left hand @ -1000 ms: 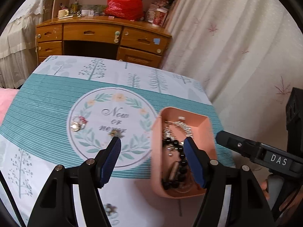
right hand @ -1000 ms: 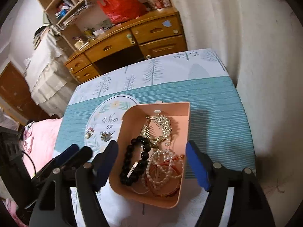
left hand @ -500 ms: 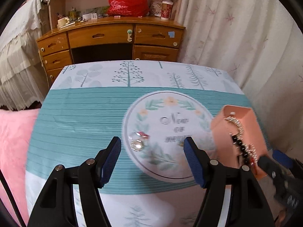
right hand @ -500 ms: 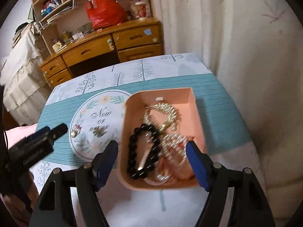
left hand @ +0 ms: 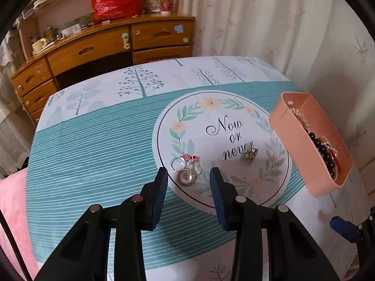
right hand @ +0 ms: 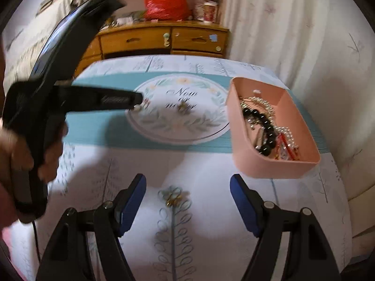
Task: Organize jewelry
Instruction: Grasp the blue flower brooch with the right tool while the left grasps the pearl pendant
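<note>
Jewelry, loose lot: a pearl brooch (left hand: 186,177) with a gold rim lies on the printed tablecloth (left hand: 93,145), inside the round "Now or never" medallion at about 7 o'clock of that circle, touching a small cluster of rings (left hand: 186,161) with pink and red stones just beyond it. A small gold earring (left hand: 250,153) sits apart, at roughly 5 o'clock of the medallion, on the last printed word. A further gold trinket (right hand: 174,198) lies on the white border of the cloth, on a printed tree. Pink tray (left hand: 302,149), rectangular, stands at 3 o'clock of the medallion near the table edge; it holds a black bead bracelet (right hand: 264,126), a gold chain piece (right hand: 257,101) at its far end, and pearl and red strands (right hand: 287,140) at its near end. Left gripper (left hand: 188,180): jaws parted, empty, low over the cloth with the pearl brooch between the blue pads (left hand: 161,194), not touching it as far as can be seen. Right gripper (right hand: 187,201): jaws spread wide, empty, with the gold trinket in the gap between them; the tray is at its 2 o'clock. Background: wooden desk (left hand: 112,46) with drawers, a red plastic bag (left hand: 114,0) on top, pale curtain (left hand: 281,23) at right.
</note>
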A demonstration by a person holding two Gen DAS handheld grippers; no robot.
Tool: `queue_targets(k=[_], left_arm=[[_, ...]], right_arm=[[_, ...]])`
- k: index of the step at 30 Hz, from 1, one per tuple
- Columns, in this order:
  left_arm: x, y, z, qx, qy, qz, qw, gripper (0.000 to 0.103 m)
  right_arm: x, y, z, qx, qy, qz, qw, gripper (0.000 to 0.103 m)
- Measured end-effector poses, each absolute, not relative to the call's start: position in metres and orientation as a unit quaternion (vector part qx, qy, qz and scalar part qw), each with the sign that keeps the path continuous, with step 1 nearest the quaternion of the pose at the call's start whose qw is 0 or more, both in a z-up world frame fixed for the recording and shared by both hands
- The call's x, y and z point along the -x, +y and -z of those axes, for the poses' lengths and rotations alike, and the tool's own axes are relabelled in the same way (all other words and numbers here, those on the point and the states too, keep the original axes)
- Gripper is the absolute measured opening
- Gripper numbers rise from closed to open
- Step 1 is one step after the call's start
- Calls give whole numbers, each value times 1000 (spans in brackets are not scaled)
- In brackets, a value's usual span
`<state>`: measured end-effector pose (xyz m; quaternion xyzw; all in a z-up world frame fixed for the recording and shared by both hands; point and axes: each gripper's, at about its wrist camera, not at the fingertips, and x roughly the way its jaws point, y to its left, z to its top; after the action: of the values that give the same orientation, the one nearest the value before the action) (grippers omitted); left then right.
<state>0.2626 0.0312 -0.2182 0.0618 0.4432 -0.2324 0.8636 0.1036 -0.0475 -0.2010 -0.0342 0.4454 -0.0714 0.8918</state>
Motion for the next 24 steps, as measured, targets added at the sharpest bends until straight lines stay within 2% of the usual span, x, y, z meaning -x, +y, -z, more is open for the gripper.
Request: queue_targets(k=[8, 10, 12, 14, 20, 24], left_arm=[[-271, 26, 236, -65, 446, 227, 863, 35], [-271, 26, 237, -68, 441, 227, 866, 35], [-271, 24, 238, -78, 434, 225, 869, 29], [-270, 24, 239, -88, 428, 221, 872, 17], [-267, 27, 239, -91, 422, 224, 874, 17], [-264, 28, 238, -93, 423, 219, 874, 17]], right_arm=[[-104, -49, 215, 0, 462, 80, 883, 72], [-105, -51, 217, -7, 466, 84, 881, 64], [-107, -53, 221, -17, 474, 85, 876, 57], [-107, -54, 224, -23, 480, 85, 873, 50], [-110, -43, 223, -3, 473, 62, 879, 22], [-112, -38, 223, -3, 474, 46, 879, 21]])
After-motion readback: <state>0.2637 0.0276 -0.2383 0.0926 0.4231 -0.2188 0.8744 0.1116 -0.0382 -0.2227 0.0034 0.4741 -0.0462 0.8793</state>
